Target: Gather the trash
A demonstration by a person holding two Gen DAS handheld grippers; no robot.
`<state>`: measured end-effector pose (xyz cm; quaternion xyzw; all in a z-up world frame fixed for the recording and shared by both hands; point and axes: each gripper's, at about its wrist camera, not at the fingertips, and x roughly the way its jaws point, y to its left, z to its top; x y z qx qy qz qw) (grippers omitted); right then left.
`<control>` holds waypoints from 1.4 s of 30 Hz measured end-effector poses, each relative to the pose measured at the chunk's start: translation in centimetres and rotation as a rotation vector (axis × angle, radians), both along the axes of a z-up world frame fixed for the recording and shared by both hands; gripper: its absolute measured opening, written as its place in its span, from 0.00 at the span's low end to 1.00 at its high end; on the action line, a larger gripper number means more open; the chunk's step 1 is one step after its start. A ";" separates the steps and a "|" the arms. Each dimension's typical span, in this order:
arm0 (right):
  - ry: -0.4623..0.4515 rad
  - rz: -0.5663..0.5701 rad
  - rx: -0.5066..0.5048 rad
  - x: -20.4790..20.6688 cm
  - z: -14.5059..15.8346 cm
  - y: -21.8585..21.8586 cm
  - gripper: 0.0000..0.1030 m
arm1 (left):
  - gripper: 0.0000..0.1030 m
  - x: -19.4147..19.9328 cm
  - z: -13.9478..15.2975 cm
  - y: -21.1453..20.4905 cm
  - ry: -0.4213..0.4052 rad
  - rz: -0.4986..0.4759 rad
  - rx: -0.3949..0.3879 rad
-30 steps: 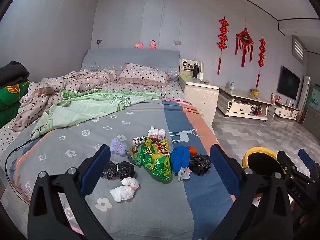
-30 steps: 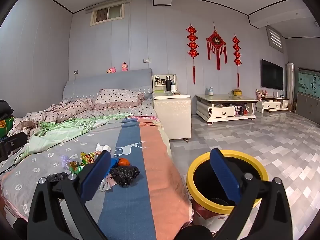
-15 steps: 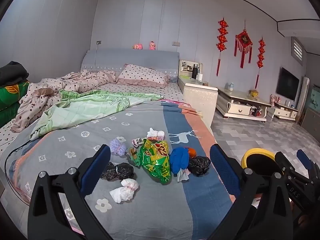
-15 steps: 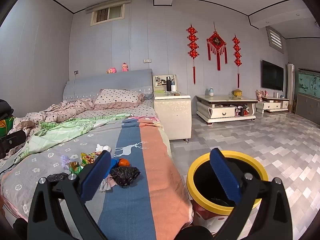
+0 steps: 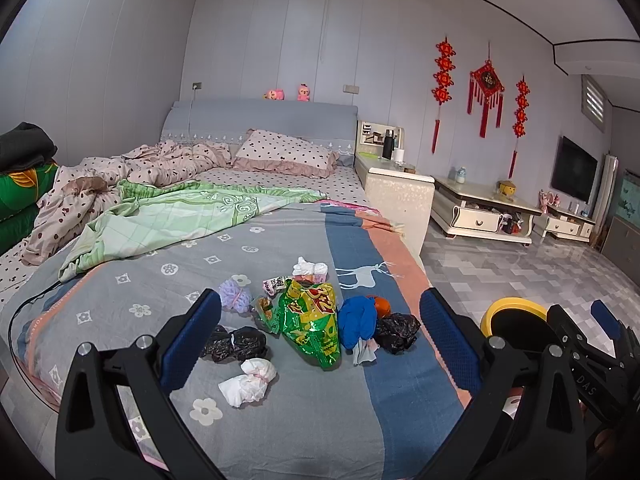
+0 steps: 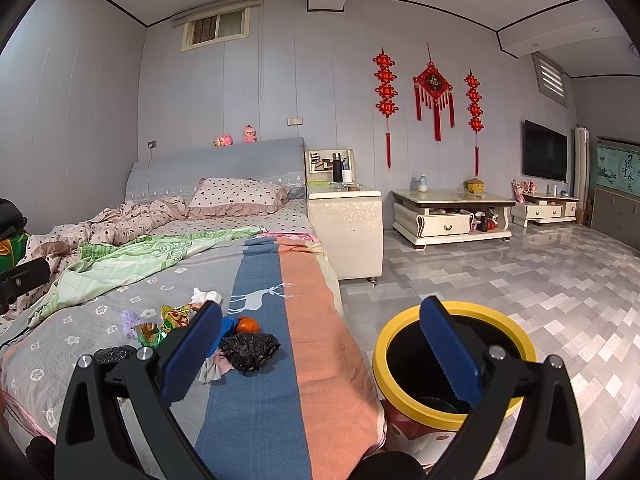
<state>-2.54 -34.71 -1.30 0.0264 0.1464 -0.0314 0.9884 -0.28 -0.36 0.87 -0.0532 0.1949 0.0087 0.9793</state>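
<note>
Trash lies heaped on the bed, beyond and between the spread, empty left tongs: two black bags, two white bundles, one green snack bag; small wrappers indistinct. Right-wrist view: right tongs spread, empty; left finger hides part of the heap; one yellow-rimmed bin stands beside the bed, behind the right finger.
</note>
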 end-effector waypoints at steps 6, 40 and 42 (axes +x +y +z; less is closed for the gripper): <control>0.000 0.000 -0.001 0.0 0.0 0.0 0.93 | 0.93 0.0 0.1 -0.1 0.000 0.000 0.000; 0.004 0.001 -0.001 0.0 -0.1 -0.1 0.93 | 0.93 0.0 0.1 0.0 0.000 -0.001 -0.005; 0.005 0.001 -0.001 0.0 -0.1 -0.1 0.93 | 0.93 0.0 0.1 0.0 0.000 -0.002 -0.007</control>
